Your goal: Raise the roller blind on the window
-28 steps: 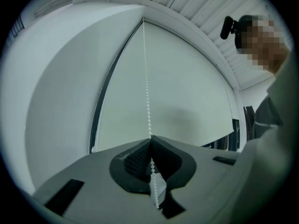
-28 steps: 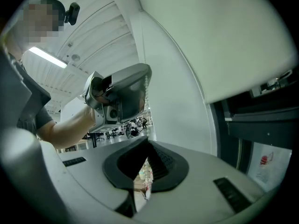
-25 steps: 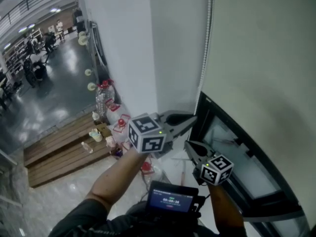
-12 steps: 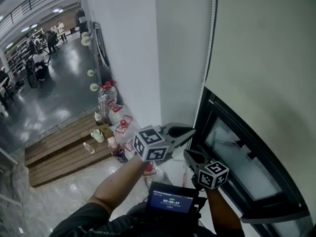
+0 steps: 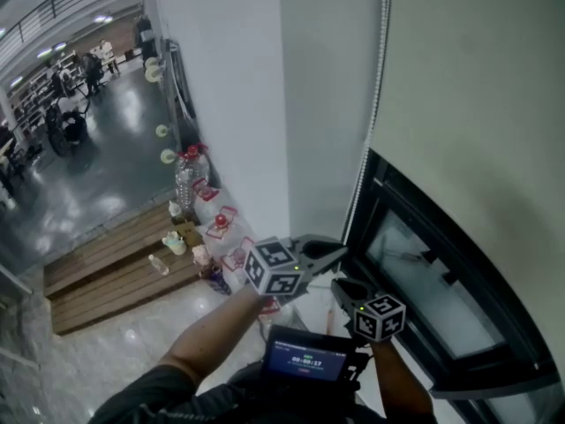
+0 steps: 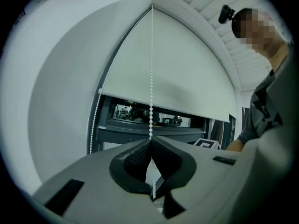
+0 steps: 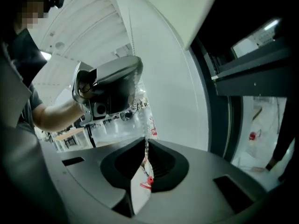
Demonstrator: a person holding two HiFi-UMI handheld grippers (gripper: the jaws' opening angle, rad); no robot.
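tongs (image 5: 342, 251) (image 5: 336, 286): 2 | roller blind (image 5: 477, 104): 1 | bead chain (image 5: 375, 87): 1 | window (image 5: 415, 263): 1

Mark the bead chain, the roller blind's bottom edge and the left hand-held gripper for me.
bead chain (image 6: 151, 78): left gripper view, the stretch above the jaws.
roller blind (image 6: 177, 101): left gripper view, fabric just above its bottom edge.
left hand-held gripper (image 5: 342, 250): head view, its jaw tips.

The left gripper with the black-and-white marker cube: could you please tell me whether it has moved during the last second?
Yes. The grey left gripper has sunk farther below the dark window frame's upper corner, shut on the white bead chain.
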